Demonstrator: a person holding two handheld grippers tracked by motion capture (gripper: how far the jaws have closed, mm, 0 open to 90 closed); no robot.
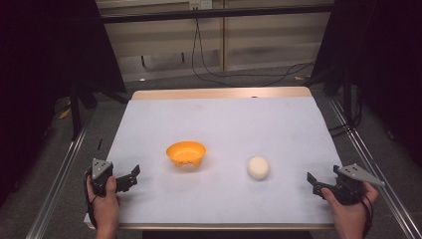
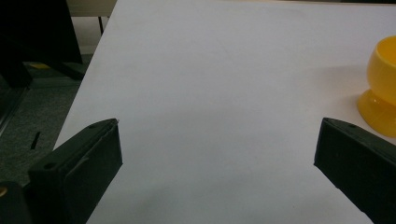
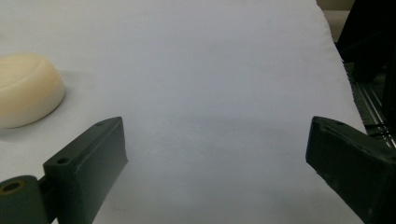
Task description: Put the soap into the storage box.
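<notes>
An orange bowl stands on the white table cover, a little left of the middle; the left gripper view catches its yellow-orange side and foot at the right edge. A cream round bun-like object lies to the bowl's right, and it sits at the left edge of the right gripper view. My left gripper rests near the front left corner, open, nothing between its jaws. My right gripper is at the front right, open and empty.
The wooden table edge runs along the back. Metal rails flank the table on both sides. Cables lie on the floor behind. Dark stands and curtains stand at the left and right.
</notes>
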